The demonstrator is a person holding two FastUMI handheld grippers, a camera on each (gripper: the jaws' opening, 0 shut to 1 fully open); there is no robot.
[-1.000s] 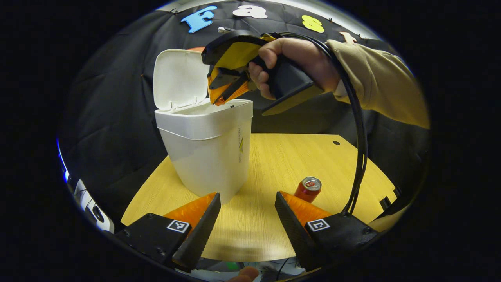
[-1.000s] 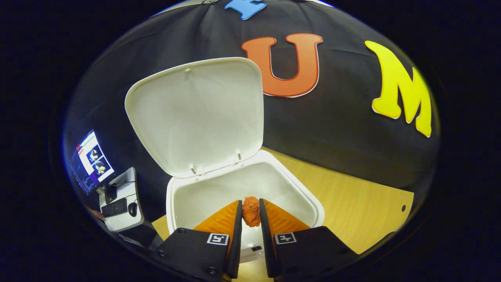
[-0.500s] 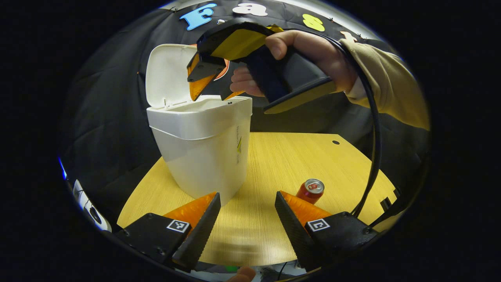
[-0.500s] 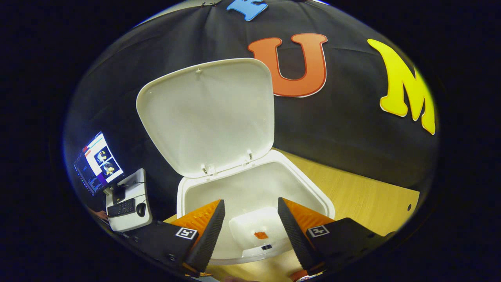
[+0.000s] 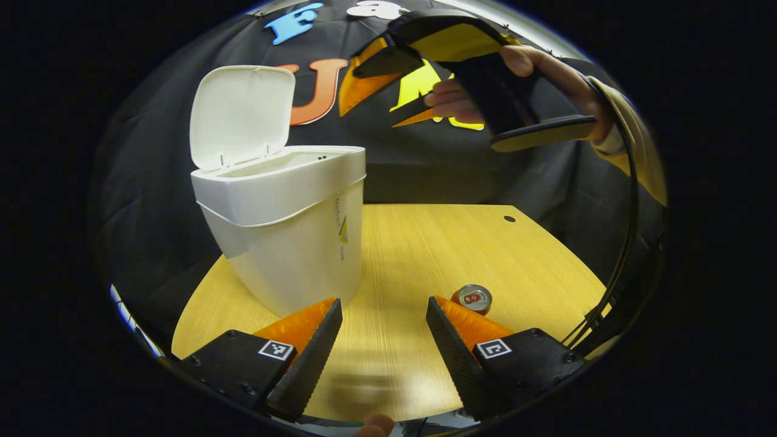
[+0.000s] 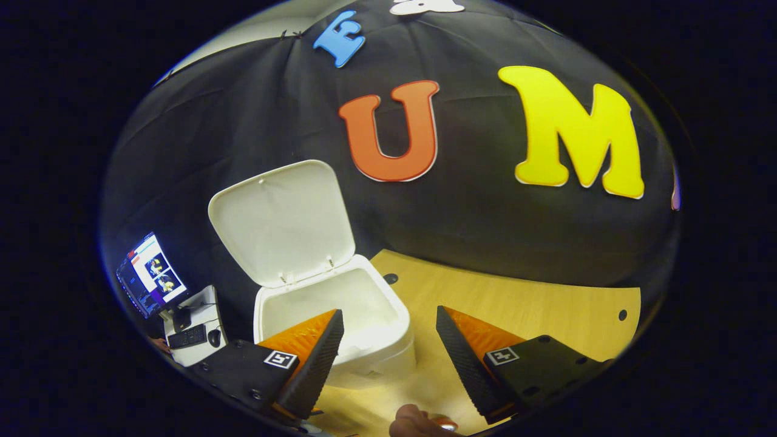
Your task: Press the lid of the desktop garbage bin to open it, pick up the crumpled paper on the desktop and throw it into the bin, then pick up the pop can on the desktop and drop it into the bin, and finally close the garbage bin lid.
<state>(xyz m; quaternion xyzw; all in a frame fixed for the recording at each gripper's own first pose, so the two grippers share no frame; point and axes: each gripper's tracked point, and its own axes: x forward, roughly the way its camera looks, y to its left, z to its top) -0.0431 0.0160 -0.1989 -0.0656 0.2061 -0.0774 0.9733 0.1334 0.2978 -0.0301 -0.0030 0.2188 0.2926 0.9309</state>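
In the left gripper view, the left gripper (image 5: pixel 383 331) hangs low over the wooden table (image 5: pixel 437 243) with its fingers spread wide and nothing between them. Just past its right finger the pop can (image 5: pixel 473 297) stands upright on the table. Farther off to the left stands the white bin (image 5: pixel 285 224), its lid (image 5: pixel 240 115) tipped up. Above and right of the bin, a hand (image 5: pixel 534 85) holds the right gripper (image 5: pixel 370 100), its fingers also parted and holding nothing. In the right gripper view, the right gripper (image 6: pixel 388 340) hovers over the table beside the open bin (image 6: pixel 364 331).
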